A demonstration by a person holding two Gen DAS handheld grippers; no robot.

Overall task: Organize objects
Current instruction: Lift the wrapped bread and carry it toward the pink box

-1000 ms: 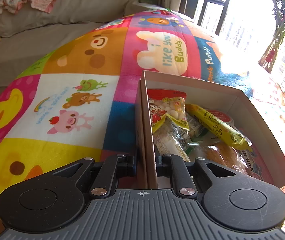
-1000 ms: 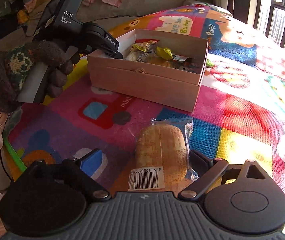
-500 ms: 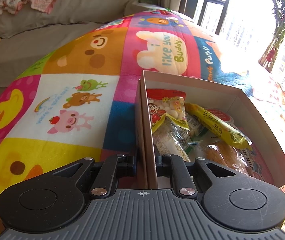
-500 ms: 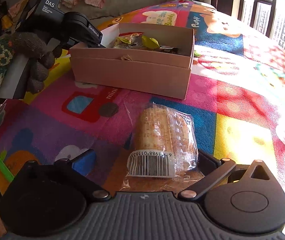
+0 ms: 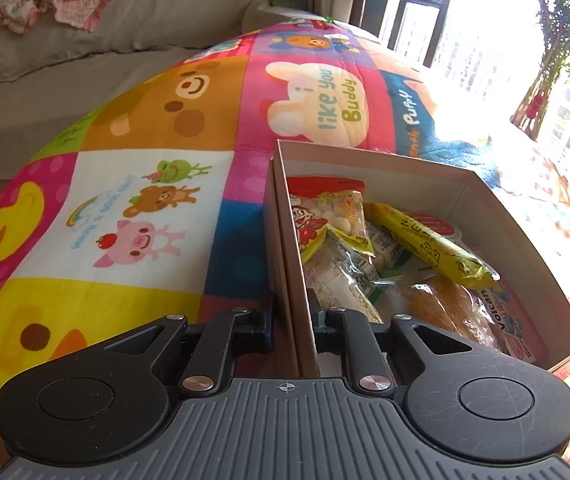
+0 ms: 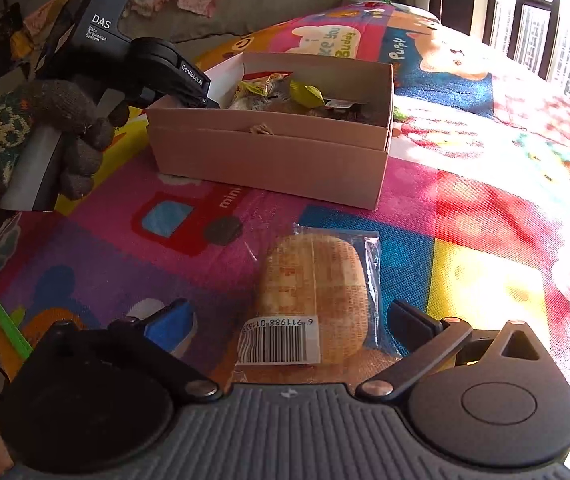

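A brown cardboard box (image 6: 269, 156) sits on the colourful play mat and holds several snack packets (image 5: 369, 248). My left gripper (image 5: 291, 320) is shut on the box's near left wall (image 5: 293, 256); it also shows in the right wrist view (image 6: 201, 100), held by a gloved hand. A wrapped bread bun with a barcode label (image 6: 313, 292) lies on the mat in front of the box. My right gripper (image 6: 297, 324) is open, its fingers either side of the bun's near end, apart from it.
The play mat (image 5: 133, 200) covers the whole surface. A grey sofa with clothes on it (image 5: 65, 32) stands behind. Windows and a plant (image 5: 557, 40) are at the right. A green mat edge (image 6: 1, 320) runs at the left.
My right gripper has opened wider and the bun now lies flat on the mat between the fingers; the view shifted slightly nearer the box. The left gripper has not moved.
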